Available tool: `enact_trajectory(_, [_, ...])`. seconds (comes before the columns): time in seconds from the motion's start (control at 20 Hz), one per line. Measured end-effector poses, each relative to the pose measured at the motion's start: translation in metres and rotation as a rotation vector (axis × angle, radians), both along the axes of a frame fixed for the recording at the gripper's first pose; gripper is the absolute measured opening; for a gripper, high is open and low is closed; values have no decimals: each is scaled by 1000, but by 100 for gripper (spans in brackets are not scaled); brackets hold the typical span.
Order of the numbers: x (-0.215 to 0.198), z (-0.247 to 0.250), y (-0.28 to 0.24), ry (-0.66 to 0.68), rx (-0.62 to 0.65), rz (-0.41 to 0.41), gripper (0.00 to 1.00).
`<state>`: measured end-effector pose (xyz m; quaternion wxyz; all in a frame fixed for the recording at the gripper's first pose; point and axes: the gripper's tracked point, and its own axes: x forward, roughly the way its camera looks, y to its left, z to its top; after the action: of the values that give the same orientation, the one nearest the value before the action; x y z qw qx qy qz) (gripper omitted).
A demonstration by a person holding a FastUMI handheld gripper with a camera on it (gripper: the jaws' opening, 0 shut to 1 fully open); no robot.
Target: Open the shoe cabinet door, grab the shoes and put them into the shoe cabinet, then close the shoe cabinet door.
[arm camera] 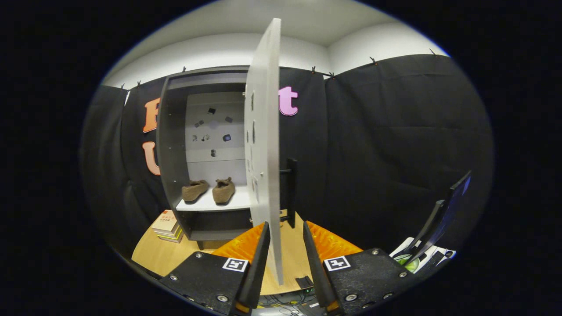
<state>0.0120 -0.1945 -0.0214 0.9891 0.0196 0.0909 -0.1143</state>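
A: Any words or numbers to read?

B: None. The gripper [285, 224] carries two square black-and-white markers [235, 264], one behind each finger. They are patterns, not writing.

A: And the books [167, 224] beyond the fingers to the left, by the shoe cabinet [173, 145]?

B: There is red print on the top cover, too small to make out.

A: The fingers?

B: Spread apart, with the door [263, 131] edge between them and neither pressing it.

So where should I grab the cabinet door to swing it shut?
Take the door by its free edge, which stands edge-on between the open gripper fingers; close straight onto both faces. The dark bar handle on its outer face, right of the panel, is an alternative.
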Motion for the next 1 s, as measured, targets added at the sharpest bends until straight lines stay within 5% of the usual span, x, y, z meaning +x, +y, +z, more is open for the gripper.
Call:
enact_trajectory(0.5, [60,-38,-11,18,68,126,54])
enact_trajectory(1.0, [61,-38,15,-46,49,284,54])
